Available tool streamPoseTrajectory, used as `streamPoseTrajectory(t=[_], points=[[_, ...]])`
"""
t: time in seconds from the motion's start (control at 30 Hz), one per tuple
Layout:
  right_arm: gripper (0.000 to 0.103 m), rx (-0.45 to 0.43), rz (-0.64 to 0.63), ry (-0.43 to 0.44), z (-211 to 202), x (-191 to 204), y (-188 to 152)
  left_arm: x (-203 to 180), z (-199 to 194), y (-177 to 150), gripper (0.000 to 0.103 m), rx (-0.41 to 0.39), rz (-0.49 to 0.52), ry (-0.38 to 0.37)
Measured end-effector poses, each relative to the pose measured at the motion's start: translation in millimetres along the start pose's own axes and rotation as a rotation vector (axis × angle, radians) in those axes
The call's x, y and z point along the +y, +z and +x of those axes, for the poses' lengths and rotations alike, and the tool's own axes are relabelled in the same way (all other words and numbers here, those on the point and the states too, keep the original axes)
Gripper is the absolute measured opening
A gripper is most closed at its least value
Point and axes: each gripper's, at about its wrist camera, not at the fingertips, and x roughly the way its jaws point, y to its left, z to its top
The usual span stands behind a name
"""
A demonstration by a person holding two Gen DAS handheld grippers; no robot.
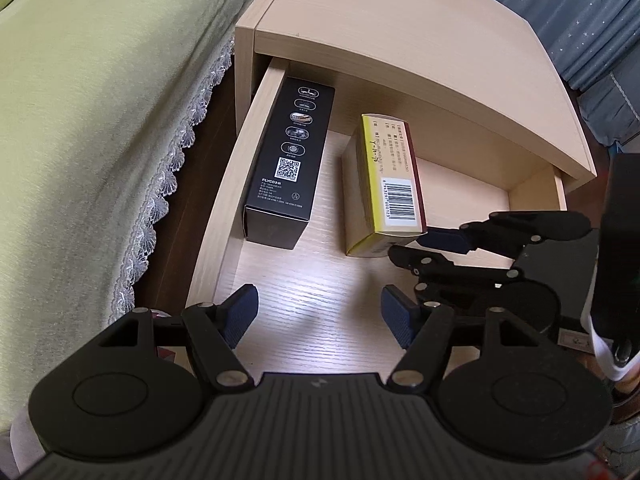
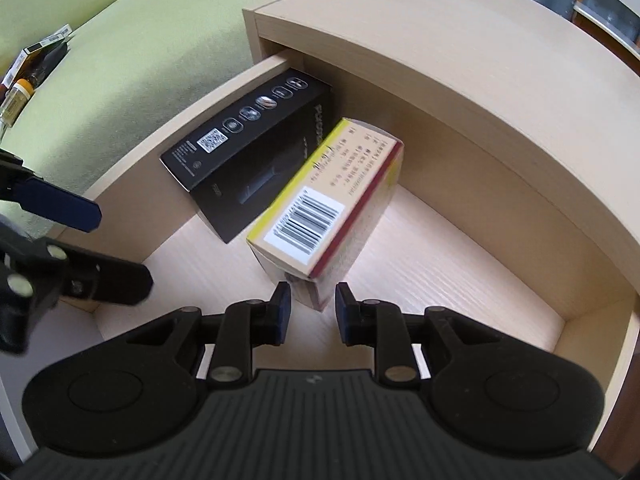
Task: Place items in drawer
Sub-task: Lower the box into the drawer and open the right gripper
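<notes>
Drawer (image 2: 120,184) pulled open under nightstand top (image 1: 400,60), yellow box (image 2: 320,208) just set inside beside black box (image 2: 248,144).
Right tongs (image 2: 310,312) parted at six o'clock of yellow box, seemingly not gripping; left tongs (image 1: 320,312) wide apart, empty. Placement seemingly done; next, back out and fetch items lying on green bed (image 2: 120,40) at ten o'clock.

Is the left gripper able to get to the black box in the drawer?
Probably yes. The left gripper is open over the bare drawer floor, and nothing lies between it and the black box. The yellow box sits off to the side.
</notes>
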Motion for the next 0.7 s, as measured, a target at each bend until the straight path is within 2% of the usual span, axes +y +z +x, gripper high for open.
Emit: streamPoseTrajectory(t=[0.3, 0.63, 0.7], points=[[0.02, -0.028, 0.093, -0.035, -14.5, -26.1, -16.7, 1.6, -0.5, 4.5, 0.068, -0.028, 0.035, 0.029], [0.02, -0.072, 0.177, -0.044, -12.4, -42.3, -11.6, -9.5, 3.6, 9.5, 0.068, -0.035, 0.095, 0.057], [0.024, -0.081, 0.212, -0.038, -14.9, -48.4, -11.5, -13.4, 3.8, 9.9, 0.068, -0.04, 0.112, 0.057]])
